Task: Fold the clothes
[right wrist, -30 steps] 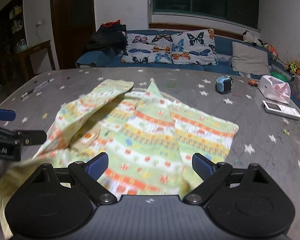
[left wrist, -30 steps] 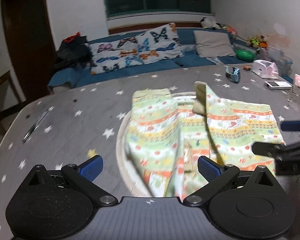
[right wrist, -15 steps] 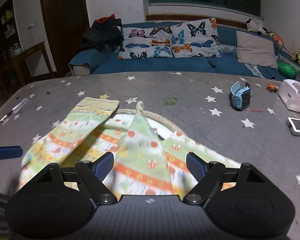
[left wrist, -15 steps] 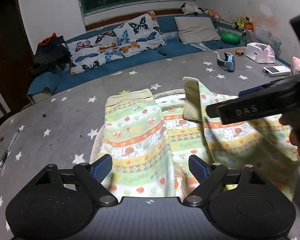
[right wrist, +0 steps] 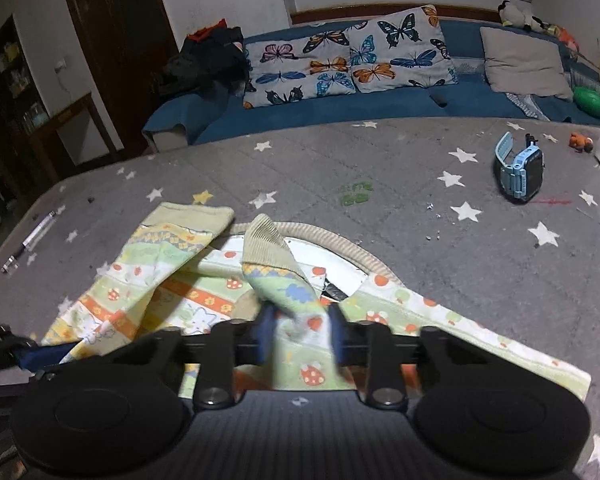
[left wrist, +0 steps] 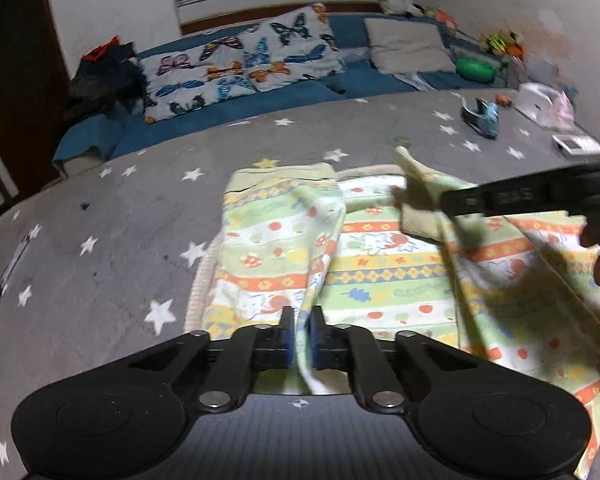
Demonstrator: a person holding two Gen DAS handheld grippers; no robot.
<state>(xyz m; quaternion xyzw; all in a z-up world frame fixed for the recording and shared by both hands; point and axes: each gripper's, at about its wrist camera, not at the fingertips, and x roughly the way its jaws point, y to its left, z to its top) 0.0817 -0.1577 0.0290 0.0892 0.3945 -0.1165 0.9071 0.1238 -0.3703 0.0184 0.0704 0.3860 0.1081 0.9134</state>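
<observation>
A child's pale green and yellow patterned garment (left wrist: pixel 380 272) with ribbed cuffs lies rumpled on the grey star-print table (left wrist: pixel 100 248). My left gripper (left wrist: pixel 302 336) is shut on a raised fold at the garment's near edge. In the right wrist view the garment (right wrist: pixel 188 304) spreads to the left. My right gripper (right wrist: pixel 300 332) has its jaws closing, with a bunched sleeve between the pads, which press on it. That sleeve's ribbed cuff (right wrist: pixel 268 246) stands up just past the pads. The right gripper's black finger (left wrist: pixel 500 198) crosses the left wrist view over the cloth.
A blue watch (right wrist: pixel 520 172) lies at the far right of the table, a pen (right wrist: pixel 28 246) at the far left. A white box (left wrist: pixel 540 104) and a small white device (left wrist: pixel 576 144) sit at the right edge. Behind is a blue sofa with butterfly cushions (right wrist: pixel 340 60).
Both grippers came in over the garment and went from wide open to closed on folds of it. The fabric has bunched up between each pair of pads.
</observation>
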